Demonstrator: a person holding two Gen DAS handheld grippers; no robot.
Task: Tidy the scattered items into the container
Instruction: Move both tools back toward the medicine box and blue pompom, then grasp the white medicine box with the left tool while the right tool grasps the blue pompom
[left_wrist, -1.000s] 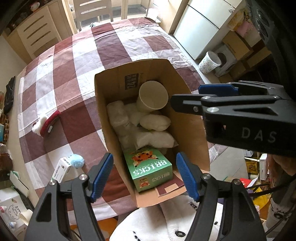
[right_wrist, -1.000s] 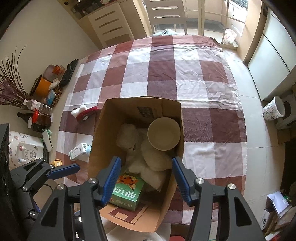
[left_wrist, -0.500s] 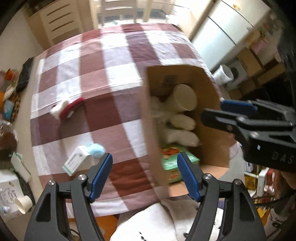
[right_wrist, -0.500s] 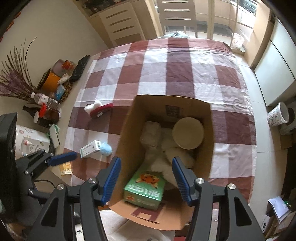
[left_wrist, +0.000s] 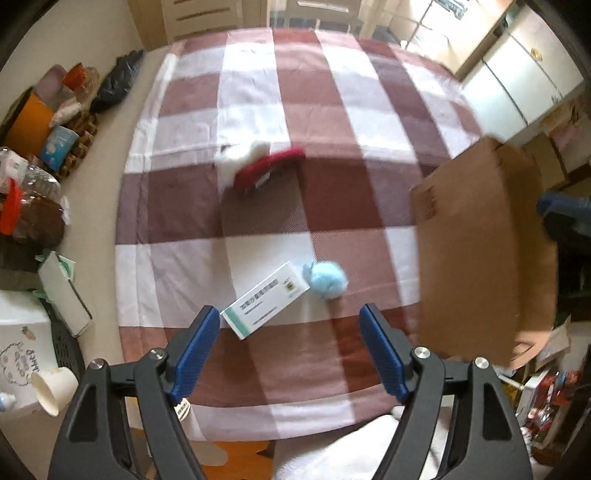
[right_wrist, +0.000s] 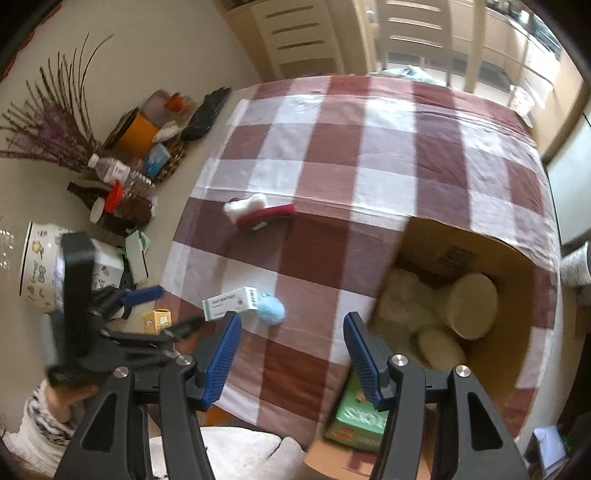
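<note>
Two grippers are seen over a bench (left_wrist: 354, 92) covered w/ a maroon-and-white checked cloth (right_wrist: 369, 155). Largest item on it is the cardboard box (left_wrist: 476, 258), taken as landmark: it stands at the bench's right edge, open top seen from the right wrist view. Inside the box are held a green carton (right_wrist: 356, 417) at the near end, white soft packs (right_wrist: 406, 302) in the middle and a paper cup (right_wrist: 472, 306) toward the far end, lying on its side. Left gripper (left_wrist: 288, 350) is held apart, fingers (left_wrist: 195, 350) released, nothing between them; it hangs left of the box, just above the near bench edge. Right gripper (right_wrist: 291, 358) is likewise spread, fingers (right_wrist: 364, 360) empty, just left of the box's near corner. Left of the box, still on the cloth: a red-and-white plush item (left_wrist: 258, 170) further back, well apart; a white medicine carton (left_wrist: 266, 304) nearer; a small blue fluffy ball (left_wrist: 327, 280) touching the carton's right end, between carton & box. Frames are motion-blurred.
</note>
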